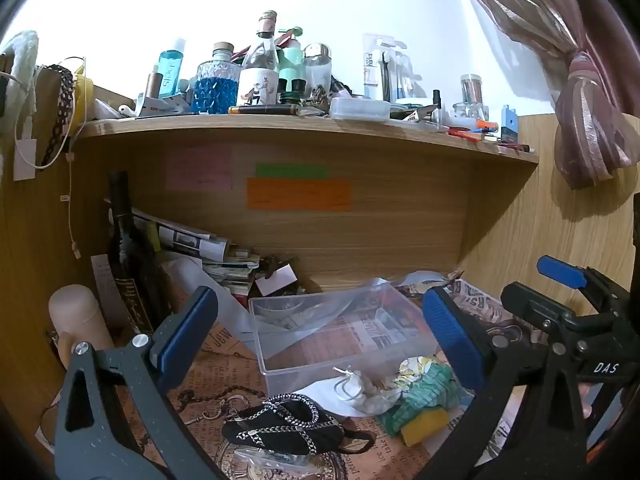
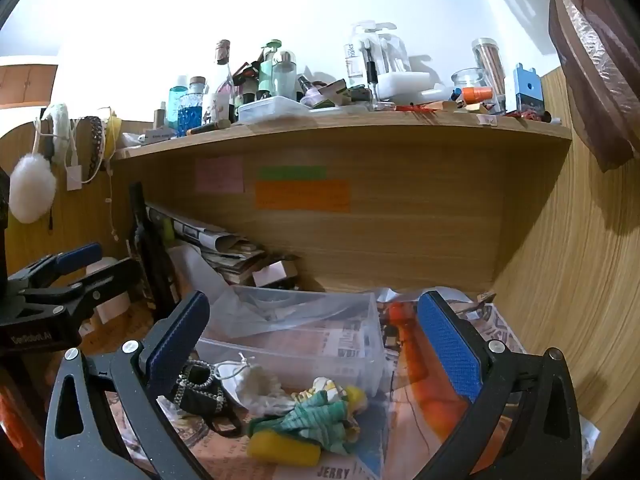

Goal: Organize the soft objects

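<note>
A clear plastic box (image 1: pixel 340 332) stands on the newspaper-covered desk, also in the right wrist view (image 2: pixel 304 340). In front of it lie soft items: a black chain-trimmed pouch (image 1: pixel 284 428) (image 2: pixel 200 388), a white drawstring pouch (image 1: pixel 360 390) (image 2: pixel 256 384), a green striped cloth (image 1: pixel 424 396) (image 2: pixel 316 416) and a yellow sponge (image 1: pixel 424 426) (image 2: pixel 284 448). My left gripper (image 1: pixel 316 344) is open and empty above the pile. My right gripper (image 2: pixel 312 344) is open and empty over the same items. Each gripper shows at the edge of the other's view.
A wooden shelf (image 1: pixel 304 124) crowded with bottles and jars runs overhead. A dark bottle (image 1: pixel 124 256) and stacked papers (image 1: pixel 208 248) stand at back left. An orange object (image 2: pixel 424 364) lies right of the box. Wooden walls close both sides; a curtain (image 1: pixel 592 128) hangs right.
</note>
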Tool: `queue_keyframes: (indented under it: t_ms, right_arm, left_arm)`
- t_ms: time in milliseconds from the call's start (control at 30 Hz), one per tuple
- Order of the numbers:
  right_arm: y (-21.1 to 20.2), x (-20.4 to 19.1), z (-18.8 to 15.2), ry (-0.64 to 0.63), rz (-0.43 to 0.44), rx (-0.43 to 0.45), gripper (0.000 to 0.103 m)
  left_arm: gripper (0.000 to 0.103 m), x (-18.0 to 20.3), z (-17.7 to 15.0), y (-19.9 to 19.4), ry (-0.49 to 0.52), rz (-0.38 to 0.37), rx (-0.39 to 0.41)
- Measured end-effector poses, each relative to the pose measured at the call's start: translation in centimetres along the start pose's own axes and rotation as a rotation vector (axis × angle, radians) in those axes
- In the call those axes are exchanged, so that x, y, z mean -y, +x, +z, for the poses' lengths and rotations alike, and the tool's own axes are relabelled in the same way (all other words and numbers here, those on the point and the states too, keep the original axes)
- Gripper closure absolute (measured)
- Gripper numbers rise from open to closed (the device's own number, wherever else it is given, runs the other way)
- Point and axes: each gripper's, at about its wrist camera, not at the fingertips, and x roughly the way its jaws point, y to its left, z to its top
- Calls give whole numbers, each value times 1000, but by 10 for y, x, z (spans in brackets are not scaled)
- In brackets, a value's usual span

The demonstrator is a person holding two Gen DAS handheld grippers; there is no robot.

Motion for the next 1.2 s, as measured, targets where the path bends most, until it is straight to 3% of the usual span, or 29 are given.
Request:
queue_keyframes:
  t_ms: [1200]
  right_arm:
    - [3, -6, -4, -10, 16, -14, 0]
  left_arm:
    - [0, 1, -3, 4, 18, -9, -2]
